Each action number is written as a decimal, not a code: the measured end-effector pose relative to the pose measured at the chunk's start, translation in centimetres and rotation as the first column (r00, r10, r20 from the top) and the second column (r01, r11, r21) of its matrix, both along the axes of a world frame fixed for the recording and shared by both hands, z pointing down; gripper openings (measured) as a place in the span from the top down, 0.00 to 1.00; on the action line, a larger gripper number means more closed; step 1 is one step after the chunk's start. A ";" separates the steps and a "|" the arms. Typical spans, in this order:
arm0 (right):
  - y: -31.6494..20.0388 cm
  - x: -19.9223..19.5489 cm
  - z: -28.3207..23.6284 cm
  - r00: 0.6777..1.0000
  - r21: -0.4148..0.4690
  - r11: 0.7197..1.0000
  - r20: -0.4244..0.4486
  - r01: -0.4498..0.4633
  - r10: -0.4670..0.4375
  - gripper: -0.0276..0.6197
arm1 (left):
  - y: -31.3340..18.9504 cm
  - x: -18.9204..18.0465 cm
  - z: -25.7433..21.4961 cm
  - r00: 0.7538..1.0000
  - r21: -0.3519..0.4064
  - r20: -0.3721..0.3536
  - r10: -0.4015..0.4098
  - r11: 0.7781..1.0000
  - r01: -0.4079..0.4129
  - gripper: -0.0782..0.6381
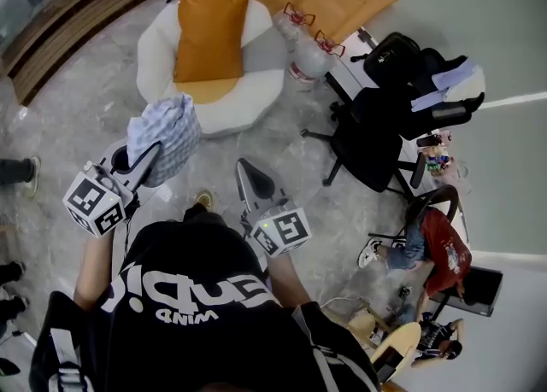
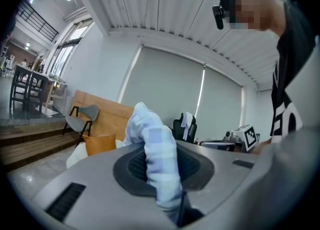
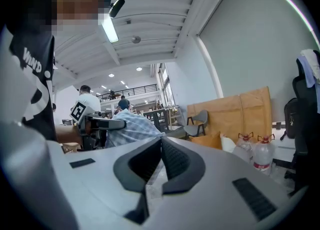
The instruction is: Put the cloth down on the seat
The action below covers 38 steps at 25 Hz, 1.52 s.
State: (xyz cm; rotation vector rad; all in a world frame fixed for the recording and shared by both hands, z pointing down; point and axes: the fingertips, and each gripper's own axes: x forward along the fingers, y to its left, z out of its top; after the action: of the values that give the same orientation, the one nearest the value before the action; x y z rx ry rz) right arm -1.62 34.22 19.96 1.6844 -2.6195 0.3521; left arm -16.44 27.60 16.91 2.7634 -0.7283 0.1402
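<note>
Cloth (image 1: 167, 136): blue-white check, bunched, clamped in the left gripper (image 1: 150, 158). It hangs over the marble floor (image 1: 85, 100), near the front edge of the seat (image 1: 154, 53), not on it. The left gripper view shows the jaws pinched on a fold of the cloth (image 2: 156, 159), with the rest sticking up past the tips. Right gripper (image 1: 247, 172): jaws closed tip to tip, nothing between them. It is held beside the left one, and both point toward the seat. In the right gripper view the cloth (image 3: 129, 128) sits at left, in the other gripper.

Containers:
- 2 clear water jugs (image 1: 306, 55) with red handles stand on the floor just right of the seat, close together. Fill level is not readable.
- 1 black bag (image 1: 393, 53) sits further right. Its contents are not visible.
- The seat is white, round and low, and holds 1 orange cushion (image 1: 209, 32) leaning upright against its back.

Counts:
- 1 cloth
- 2 grippers
- 2 jugs
- 1 cushion
- 1 black office chair (image 1: 376, 130) with a pale garment (image 1: 440, 83) draped over its back
- 1 grey chair (image 2: 82, 119) in front of the wood panel (image 2: 107, 113)
</note>
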 end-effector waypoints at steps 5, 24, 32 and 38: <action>-1.8 3.1 0.0 0.999 0.000 0.999 0.011 0.036 -0.036 0.92 | -1.4 3.0 -0.8 0.999 -0.007 0.020 -0.035 0.999 0.035 0.80; -4.5 3.7 2.6 0.996 -0.035 0.997 0.052 0.072 -0.070 0.92 | -3.2 3.7 0.4 0.997 -0.007 0.022 -0.072 0.997 0.072 0.80; -11.0 5.1 2.4 0.997 -0.054 0.997 0.045 0.061 -0.058 0.92 | -10.2 5.4 -0.3 0.999 -0.023 0.038 -0.039 0.999 0.040 0.79; -13.1 5.5 3.0 0.998 -0.057 0.997 0.048 0.047 -0.044 0.92 | -12.9 5.7 0.5 0.999 -0.032 0.027 -0.038 0.999 0.038 0.79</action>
State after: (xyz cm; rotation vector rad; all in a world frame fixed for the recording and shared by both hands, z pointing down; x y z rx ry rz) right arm 3.92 21.13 22.97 1.6161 -2.6478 0.4678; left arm -10.72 14.67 17.42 2.7198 -0.7776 0.1791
